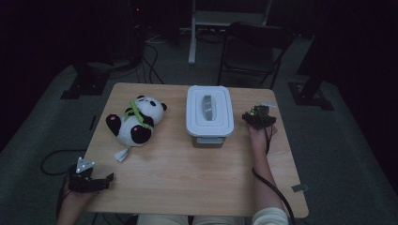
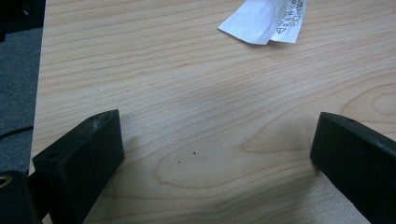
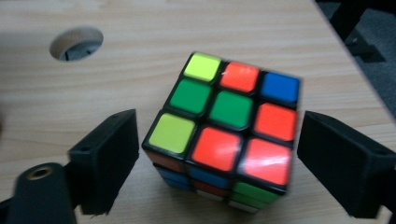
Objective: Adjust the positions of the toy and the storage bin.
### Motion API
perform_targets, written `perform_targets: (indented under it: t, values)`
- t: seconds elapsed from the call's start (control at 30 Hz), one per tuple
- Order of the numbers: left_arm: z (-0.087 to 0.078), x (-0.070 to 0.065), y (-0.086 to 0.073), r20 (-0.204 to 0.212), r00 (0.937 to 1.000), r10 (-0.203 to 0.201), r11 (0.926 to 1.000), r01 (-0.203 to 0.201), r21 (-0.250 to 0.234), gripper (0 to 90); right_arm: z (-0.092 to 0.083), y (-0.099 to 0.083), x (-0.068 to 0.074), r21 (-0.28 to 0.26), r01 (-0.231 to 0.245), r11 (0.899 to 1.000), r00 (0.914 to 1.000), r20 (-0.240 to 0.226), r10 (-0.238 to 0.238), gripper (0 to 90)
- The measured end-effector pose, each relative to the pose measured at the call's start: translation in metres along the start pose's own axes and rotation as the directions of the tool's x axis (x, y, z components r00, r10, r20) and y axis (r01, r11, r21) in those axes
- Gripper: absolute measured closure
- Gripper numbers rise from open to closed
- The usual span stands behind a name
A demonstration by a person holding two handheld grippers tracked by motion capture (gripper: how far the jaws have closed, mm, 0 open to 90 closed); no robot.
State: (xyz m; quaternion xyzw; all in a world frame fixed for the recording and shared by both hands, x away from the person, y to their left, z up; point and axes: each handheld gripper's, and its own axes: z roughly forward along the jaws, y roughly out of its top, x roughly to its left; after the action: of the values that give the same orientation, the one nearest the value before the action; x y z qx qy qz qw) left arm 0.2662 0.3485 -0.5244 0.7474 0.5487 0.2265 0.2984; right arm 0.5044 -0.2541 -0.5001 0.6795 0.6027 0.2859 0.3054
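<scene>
Rubik's cube point(image 3: 223, 130) sat on the counter point(image 1: 197, 178) near its right edge, between the spread jaws of the right tool point(image 3: 219, 158), which had not clamped it (small gaps showed on both sides). A round cable hole point(image 3: 76, 43) lay beyond. Left of that tool stood a white lidded box point(image 1: 210, 112), then a plush panda point(image 1: 135, 120). The left tool point(image 2: 217, 154) gaped over bare wood near a paper tag point(image 2: 266, 18).

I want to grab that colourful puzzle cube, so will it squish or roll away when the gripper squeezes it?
Probably not. The puzzle cube looks like hard plastic with flat sides, so it should stay stiff and sit still on the table. Its glossy stickers may be a bit slippery between the right gripper jaws, which stand open around it.
</scene>
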Motion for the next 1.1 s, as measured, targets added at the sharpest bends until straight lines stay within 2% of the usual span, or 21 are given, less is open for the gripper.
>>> perform_targets:
  t: [0.07,0.1,0.2,0.33,0.43,0.6,0.7,0.87,1.1]
  values:
    - [0.000,0.000,0.000,0.000,1.0000,-0.001,1.0000,0.001,0.000,3.3,0.002,-0.001,0.001,0.002,0.001,1.000,1.0000,0.004,-0.001,15.5]
    - [0.000,0.000,0.000,-0.001,1.0000,-0.002,1.0000,0.002,-0.001,3.3,0.006,-0.003,0.001,0.011,-0.007,1.000,0.9999,0.012,0.007,20.6]
    - [0.000,0.000,0.000,-0.004,1.0000,-0.006,1.0000,0.006,-0.001,3.3,0.008,-0.006,0.001,0.002,-0.030,1.000,0.9994,0.019,0.030,27.0]
    - [0.000,0.000,-0.001,-0.005,1.0000,-0.008,1.0000,0.008,-0.001,3.3,0.006,-0.008,0.001,-0.012,-0.018,1.000,0.9993,0.033,0.018,32.9]
    - [0.000,0.000,-0.001,-0.005,1.0000,-0.008,1.0000,0.008,-0.001,3.3,0.004,-0.009,0.000,-0.017,-0.013,1.000,0.9998,0.017,0.013,33.8]
    - [0.000,0.000,-0.001,-0.005,1.0000,-0.008,1.0000,0.008,-0.001,3.3,0.000,-0.011,-0.002,-0.030,-0.004,1.000,0.9999,0.017,0.004,33.9]
    - [0.000,0.000,-0.001,-0.005,1.0000,-0.008,1.0000,0.008,0.000,3.3,-0.009,-0.010,-0.005,-0.050,-0.007,0.999,1.0000,0.005,0.008,33.9]
    - [0.000,0.000,-0.001,-0.005,1.0000,-0.008,1.0000,0.008,-0.001,3.3,-0.028,-0.010,-0.010,-0.086,0.022,0.996,0.9997,-0.007,-0.023,34.0]
    - [0.000,0.000,0.000,-0.005,1.0000,-0.008,1.0000,0.008,0.000,3.3,-0.052,-0.022,-0.021,-0.099,0.063,0.993,0.9973,-0.030,-0.067,34.0]
